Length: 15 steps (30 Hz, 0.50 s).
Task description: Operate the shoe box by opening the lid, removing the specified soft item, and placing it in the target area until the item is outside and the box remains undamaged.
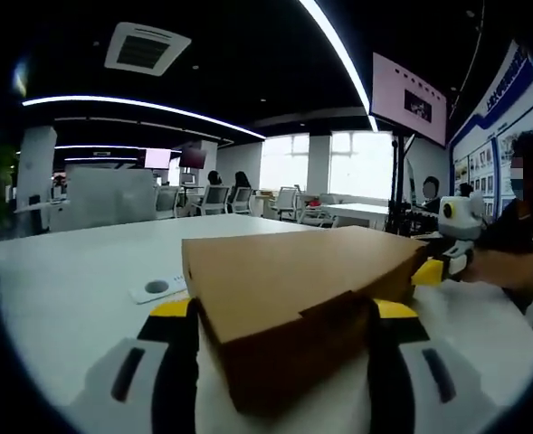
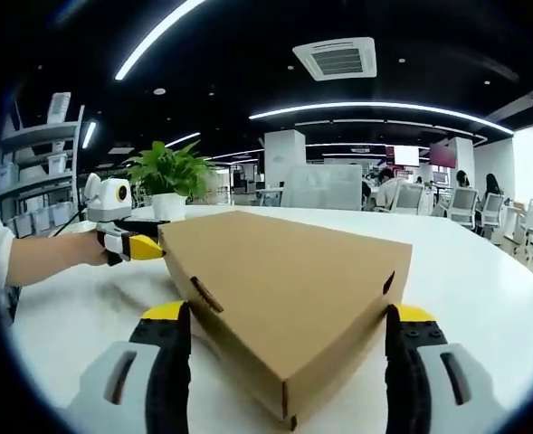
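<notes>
A closed brown cardboard shoe box (image 1: 293, 271) lies on the white table (image 1: 67, 271), one corner pointing into each view. My left gripper (image 1: 284, 312) stands open, its yellow-tipped jaws wide on either side of the near corner. The right gripper (image 1: 433, 269) shows at the box's far right end, held by a hand. In the right gripper view the box (image 2: 284, 271) sits between the wide jaws of my open right gripper (image 2: 289, 316). The left gripper (image 2: 135, 244) meets the box's far left corner there. The lid is down, so the contents are hidden.
A white remote-like device (image 1: 157, 287) lies on the table left of the box. A potted plant (image 2: 168, 176) stands behind the box at the table's far side. Shelves (image 2: 40, 172), office chairs (image 2: 470, 206) and seated people lie beyond.
</notes>
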Each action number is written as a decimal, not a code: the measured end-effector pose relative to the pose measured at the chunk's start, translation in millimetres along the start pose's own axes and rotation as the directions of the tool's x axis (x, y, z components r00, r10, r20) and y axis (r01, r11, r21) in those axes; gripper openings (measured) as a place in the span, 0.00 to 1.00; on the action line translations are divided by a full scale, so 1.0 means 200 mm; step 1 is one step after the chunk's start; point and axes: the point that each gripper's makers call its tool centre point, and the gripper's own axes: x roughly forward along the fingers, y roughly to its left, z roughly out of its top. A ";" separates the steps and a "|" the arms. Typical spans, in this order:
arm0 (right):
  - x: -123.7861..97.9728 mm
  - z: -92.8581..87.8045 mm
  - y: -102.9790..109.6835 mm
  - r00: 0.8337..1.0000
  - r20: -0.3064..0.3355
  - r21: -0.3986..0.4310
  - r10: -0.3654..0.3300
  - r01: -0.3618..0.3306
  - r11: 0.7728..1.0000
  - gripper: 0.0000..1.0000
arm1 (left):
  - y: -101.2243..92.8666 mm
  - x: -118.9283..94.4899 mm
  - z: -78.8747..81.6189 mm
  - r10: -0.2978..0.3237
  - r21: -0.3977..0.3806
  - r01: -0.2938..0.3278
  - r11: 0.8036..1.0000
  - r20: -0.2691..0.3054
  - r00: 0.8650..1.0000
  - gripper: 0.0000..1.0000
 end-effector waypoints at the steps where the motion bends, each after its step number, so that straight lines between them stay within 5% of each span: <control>1: 0.00 0.00 0.00 1.000 0.003 0.002 0.001 -0.001 1.000 0.91 | 0.00 0.00 0.00 0.004 -0.002 -0.004 1.000 0.001 1.000 0.77; 15: -0.01 0.00 -0.01 0.999 -0.035 -0.002 0.032 -0.032 0.999 0.89 | -0.04 -0.06 -0.01 0.036 -0.020 -0.035 0.999 0.012 0.999 0.76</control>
